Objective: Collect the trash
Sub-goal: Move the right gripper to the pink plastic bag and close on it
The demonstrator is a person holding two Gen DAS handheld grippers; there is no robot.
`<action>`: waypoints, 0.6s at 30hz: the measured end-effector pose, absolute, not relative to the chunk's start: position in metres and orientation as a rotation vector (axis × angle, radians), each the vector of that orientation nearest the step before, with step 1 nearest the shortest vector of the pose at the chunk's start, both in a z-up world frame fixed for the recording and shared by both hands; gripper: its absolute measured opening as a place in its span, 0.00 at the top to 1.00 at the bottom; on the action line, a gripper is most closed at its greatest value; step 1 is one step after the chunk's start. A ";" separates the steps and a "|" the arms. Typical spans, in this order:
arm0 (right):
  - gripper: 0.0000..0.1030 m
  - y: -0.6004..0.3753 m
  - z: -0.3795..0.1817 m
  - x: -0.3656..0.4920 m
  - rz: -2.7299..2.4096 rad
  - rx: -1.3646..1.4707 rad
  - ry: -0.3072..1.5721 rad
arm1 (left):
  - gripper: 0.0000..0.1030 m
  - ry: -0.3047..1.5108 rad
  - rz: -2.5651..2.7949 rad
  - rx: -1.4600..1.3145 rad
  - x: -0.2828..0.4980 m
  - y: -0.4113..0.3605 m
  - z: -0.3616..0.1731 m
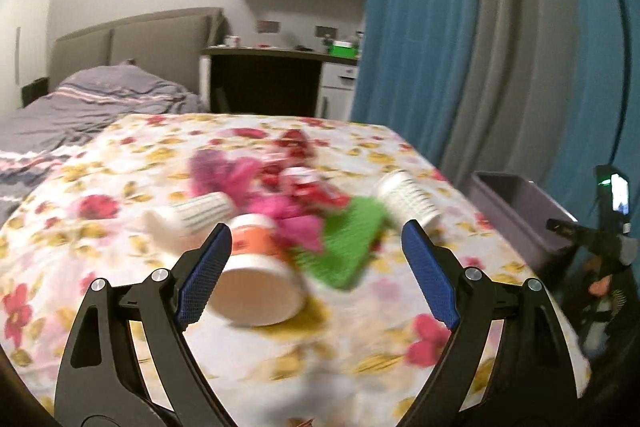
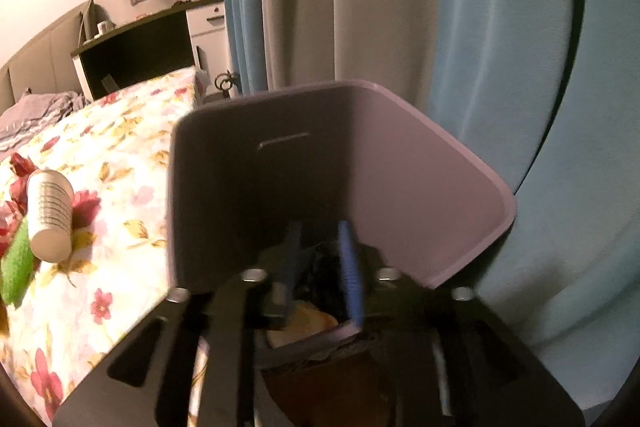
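Beside the bin (image 2: 420, 163), a ruled cup (image 2: 50, 215) lies on the floral cloth (image 2: 120, 155)

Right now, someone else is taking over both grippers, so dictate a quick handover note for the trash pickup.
Left gripper: open, empty, aimed at the orange-banded paper cup lying on its side on the floral bedsheet.
Right gripper: jaws part open over the purple bin beside the bed; nothing clearly held.
Done: some dark trash already lies in the bin.
Left: the orange-banded cup, two white lined cups, pink wrappers, red wrappers and the green cloth, all piled mid-bed.
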State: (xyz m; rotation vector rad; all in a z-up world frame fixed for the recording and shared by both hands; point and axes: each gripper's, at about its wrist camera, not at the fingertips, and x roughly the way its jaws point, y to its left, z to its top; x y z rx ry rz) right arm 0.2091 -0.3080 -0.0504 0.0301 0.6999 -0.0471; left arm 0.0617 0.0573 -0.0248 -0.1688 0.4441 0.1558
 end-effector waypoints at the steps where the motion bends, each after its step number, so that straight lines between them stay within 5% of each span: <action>1: 0.55 -0.305 -0.047 0.206 -0.047 0.030 0.689 | 0.17 0.449 0.172 -0.175 0.059 0.065 -0.027; 7: 0.30 -0.267 -0.023 0.166 0.014 -0.010 0.579 | 0.17 0.478 0.231 -0.201 0.045 0.091 -0.038; 18: 0.25 -0.163 -0.019 0.124 0.283 -0.042 0.563 | 0.17 0.454 0.334 -0.243 0.011 0.129 -0.036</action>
